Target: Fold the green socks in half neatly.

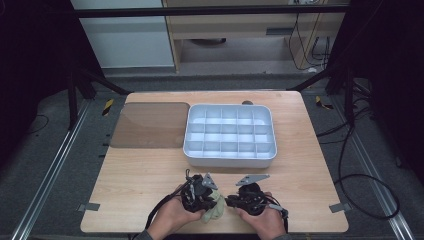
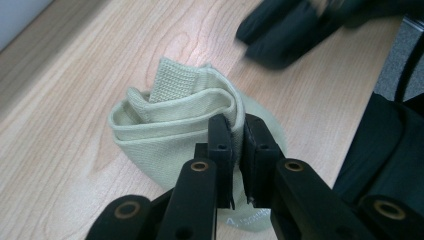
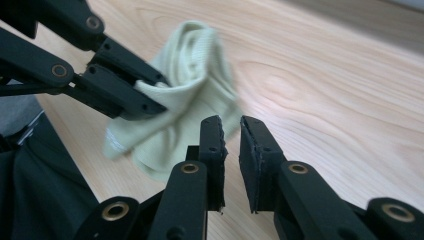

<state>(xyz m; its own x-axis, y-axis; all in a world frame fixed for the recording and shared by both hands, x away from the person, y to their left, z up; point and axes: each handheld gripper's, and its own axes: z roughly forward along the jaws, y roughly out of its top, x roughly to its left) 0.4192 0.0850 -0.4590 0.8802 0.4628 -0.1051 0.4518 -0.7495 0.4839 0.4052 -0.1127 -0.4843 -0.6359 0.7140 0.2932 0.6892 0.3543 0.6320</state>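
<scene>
A pale green sock [image 1: 215, 211] lies bunched on the wooden table [image 1: 310, 175] near its front edge. My left gripper [image 1: 214, 201] is shut on it. In the left gripper view the jaws [image 2: 239, 125] pinch a fold of the sock [image 2: 170, 120], and the right gripper [image 2: 280, 35] is a blur farther off. My right gripper [image 1: 229, 201] points left towards the sock from just beside it. In the right gripper view its jaws [image 3: 231, 125] stand a narrow gap apart with nothing between them, just short of the sock [image 3: 195, 75]. The left gripper [image 3: 157, 92] holds the sock there.
A white tray [image 1: 229, 159] divided into several small compartments stands at the middle of the table. A brown translucent flat lid [image 1: 150, 125] lies to its left. Both of the person's hands [image 1: 172, 217] come in at the front edge.
</scene>
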